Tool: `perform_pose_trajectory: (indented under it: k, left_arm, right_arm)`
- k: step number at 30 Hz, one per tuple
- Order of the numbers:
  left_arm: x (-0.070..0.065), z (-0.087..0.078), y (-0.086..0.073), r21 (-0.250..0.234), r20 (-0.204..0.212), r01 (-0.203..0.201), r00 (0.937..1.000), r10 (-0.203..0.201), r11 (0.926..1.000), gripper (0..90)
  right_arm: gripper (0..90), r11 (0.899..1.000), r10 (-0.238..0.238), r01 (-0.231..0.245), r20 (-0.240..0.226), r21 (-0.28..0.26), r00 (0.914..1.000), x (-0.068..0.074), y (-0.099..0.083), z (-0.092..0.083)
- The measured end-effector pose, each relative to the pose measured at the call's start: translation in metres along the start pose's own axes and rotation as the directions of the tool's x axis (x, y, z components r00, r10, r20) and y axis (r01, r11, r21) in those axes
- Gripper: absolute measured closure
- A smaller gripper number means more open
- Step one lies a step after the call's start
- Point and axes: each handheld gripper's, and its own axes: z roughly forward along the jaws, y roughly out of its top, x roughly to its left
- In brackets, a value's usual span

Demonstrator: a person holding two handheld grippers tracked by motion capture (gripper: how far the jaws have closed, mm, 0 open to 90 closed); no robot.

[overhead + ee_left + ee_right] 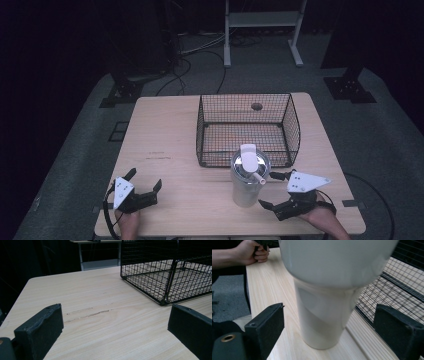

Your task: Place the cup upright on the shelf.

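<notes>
Bumping the tall cup (246,182) near the worktop's front edge could tip it; my right gripper (276,191) jaws are wide, left gripper (144,183) too.

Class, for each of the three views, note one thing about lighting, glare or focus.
High view: the table is lit, its surroundings nearly black, and glare whitens the tumbler's lid. Left gripper view: the near fingers look soft. Right gripper view: the tumbler is close, its upper edge blurred.

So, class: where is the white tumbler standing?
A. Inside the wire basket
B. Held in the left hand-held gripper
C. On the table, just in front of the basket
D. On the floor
C: the white tumbler stands upright on the table, outside the wire basket.
</notes>
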Motion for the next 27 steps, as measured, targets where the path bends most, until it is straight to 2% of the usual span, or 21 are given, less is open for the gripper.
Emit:
perform_pose_trajectory:
  k: [8, 15, 27]
  left_arm:
    - [0.000, 0.000, 0.000, 0.000, 0.000, 0.001, 1.0000, -0.001, 1.0000, 0.0]
    - [0.000, 0.000, 0.000, -0.001, 0.001, 0.000, 1.0000, 0.000, 1.0000, 0.0]
    - [0.000, 0.000, 0.000, -0.002, 0.001, 0.000, 1.0000, 0.000, 1.0000, 0.0]
  right_arm:
    - [8.2, 1.000, 0.019, -0.019, -0.019, -0.009, 0.9996, -0.002, -0.001, 0.014]
    - [8.2, 0.999, 0.037, -0.037, -0.003, -0.038, 0.9993, -0.004, -0.002, 0.025]
    - [8.1, 0.995, 0.026, -0.026, -0.004, -0.092, 0.9997, -0.002, -0.003, 0.041]
